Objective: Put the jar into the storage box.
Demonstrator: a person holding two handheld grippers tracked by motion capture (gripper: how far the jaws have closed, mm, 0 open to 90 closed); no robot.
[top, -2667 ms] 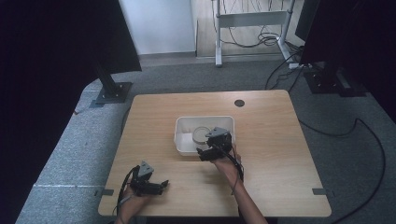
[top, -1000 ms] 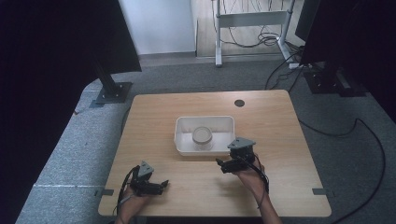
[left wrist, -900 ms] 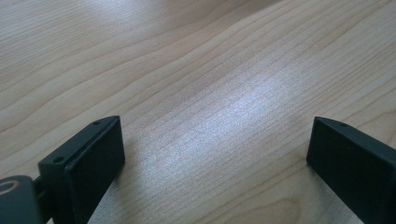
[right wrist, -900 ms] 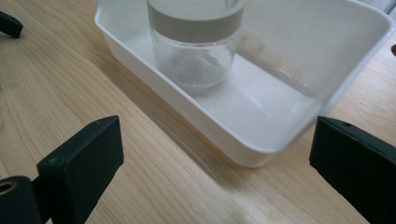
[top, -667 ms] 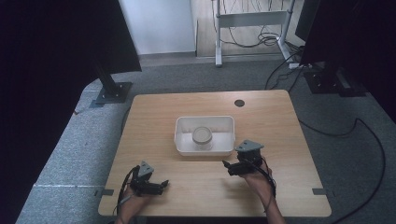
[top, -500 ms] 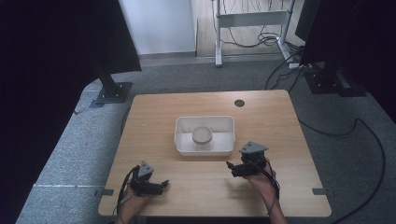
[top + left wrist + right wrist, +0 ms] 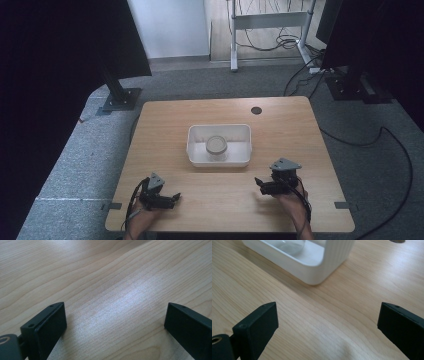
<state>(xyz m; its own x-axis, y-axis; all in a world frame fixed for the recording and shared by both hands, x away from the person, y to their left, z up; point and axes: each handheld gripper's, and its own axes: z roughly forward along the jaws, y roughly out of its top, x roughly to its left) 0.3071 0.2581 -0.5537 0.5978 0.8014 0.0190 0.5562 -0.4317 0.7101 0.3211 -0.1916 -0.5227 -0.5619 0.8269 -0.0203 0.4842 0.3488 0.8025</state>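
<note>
— Where do your claws sit?
— Your left claw rests low at the near left of the worktop, jaws spread wide over bare wood. Your right claw sits at the near right, jaws also wide, nothing between them.
— And beyond them?
— Past your right claw, near the worktop's middle, stands the white tray; a round clear container sits inside it.

My wooden table stands on grey carpet. Beyond the table, dark panels flank a white wall, with cables nearby.
</note>
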